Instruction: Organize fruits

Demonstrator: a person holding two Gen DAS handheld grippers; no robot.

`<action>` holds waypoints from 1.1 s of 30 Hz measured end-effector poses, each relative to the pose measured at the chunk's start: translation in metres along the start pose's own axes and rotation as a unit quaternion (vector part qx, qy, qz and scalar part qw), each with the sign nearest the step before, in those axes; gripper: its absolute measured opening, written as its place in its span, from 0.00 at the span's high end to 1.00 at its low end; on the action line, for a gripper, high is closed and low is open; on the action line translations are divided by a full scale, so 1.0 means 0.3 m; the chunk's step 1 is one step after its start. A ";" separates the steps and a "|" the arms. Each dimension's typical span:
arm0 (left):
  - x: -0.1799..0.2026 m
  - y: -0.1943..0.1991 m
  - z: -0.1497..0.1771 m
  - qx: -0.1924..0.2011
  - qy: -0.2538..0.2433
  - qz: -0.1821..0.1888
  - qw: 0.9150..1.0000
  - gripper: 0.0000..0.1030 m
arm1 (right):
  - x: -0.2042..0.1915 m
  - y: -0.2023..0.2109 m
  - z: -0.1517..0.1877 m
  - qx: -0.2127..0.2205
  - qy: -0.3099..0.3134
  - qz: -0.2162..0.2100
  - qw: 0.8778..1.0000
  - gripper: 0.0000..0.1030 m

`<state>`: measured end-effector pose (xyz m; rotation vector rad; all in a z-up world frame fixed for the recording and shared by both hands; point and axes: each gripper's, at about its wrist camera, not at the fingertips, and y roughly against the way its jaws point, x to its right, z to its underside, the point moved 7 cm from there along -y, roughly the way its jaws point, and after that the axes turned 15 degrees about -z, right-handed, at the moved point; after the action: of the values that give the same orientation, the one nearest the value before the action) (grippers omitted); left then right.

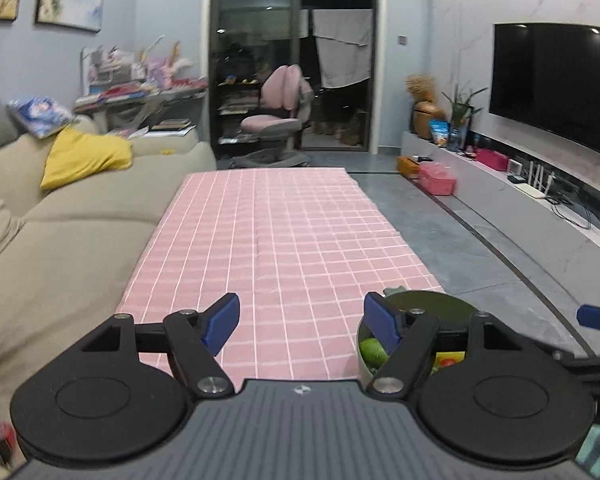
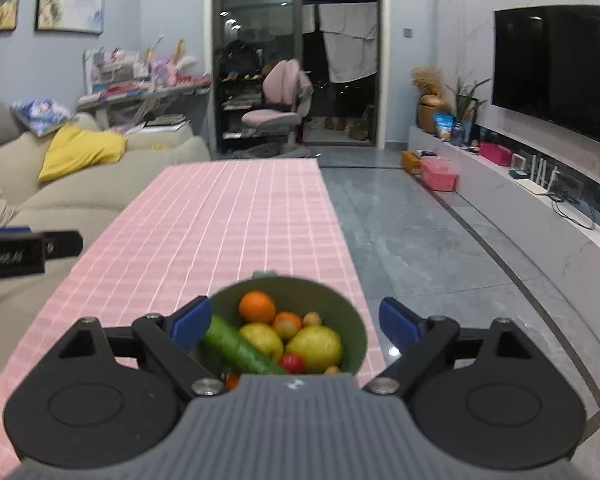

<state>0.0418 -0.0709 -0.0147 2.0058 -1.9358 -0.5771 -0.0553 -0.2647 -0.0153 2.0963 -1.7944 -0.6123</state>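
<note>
- The left hand-held gripper (image 1: pixel 302 326) hangs over the pink checked tabletop (image 1: pixel 276 240) with its blue pads spread wide; only bare cloth lies between them.
- The right hand-held gripper (image 2: pixel 296 322) is spread wide too, and nothing is pinched. The pads stand either side of the green bowl (image 2: pixel 332 300) without pressing on it.
- The bowl sits on the tabletop near its right edge, at the near end, just beside the drop to the grey floor (image 2: pixel 440 248).
- In the bowl lie an orange (image 2: pixel 257 307), a cucumber (image 2: pixel 236 346) slanting across the left side, two yellow-green fruits (image 2: pixel 319 349), a smaller orange fruit (image 2: pixel 287 325) and a small red one (image 2: pixel 293 362), all touching in a heap.
- From the left wrist view the bowl (image 1: pixel 428 300) shows partly behind the right pad, with a green fruit (image 1: pixel 373 351) visible inside.
- A beige sofa (image 1: pixel 80 216) runs along the tabletop's left side, with a yellow cushion (image 1: pixel 86 156) on it.
</note>
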 end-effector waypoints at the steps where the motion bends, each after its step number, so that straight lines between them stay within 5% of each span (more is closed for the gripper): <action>1: 0.001 -0.002 0.009 0.001 0.004 0.000 1.000 0.18 | -0.007 -0.002 0.012 -0.002 0.006 -0.004 1.000 0.15; 10: 0.035 -0.041 0.147 -0.006 -0.080 -0.026 0.996 0.16 | 0.003 -0.049 0.067 -0.021 0.013 -0.019 1.000 0.14; 33: 0.004 -0.059 0.182 -0.039 -0.065 -0.035 0.997 0.16 | -0.007 -0.115 0.111 -0.054 0.018 -0.035 0.998 0.14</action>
<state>0.0314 -0.0675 -0.0710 2.0398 -1.8910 -0.8068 -0.0432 -0.2557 -0.0610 2.0911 -1.6358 -0.6701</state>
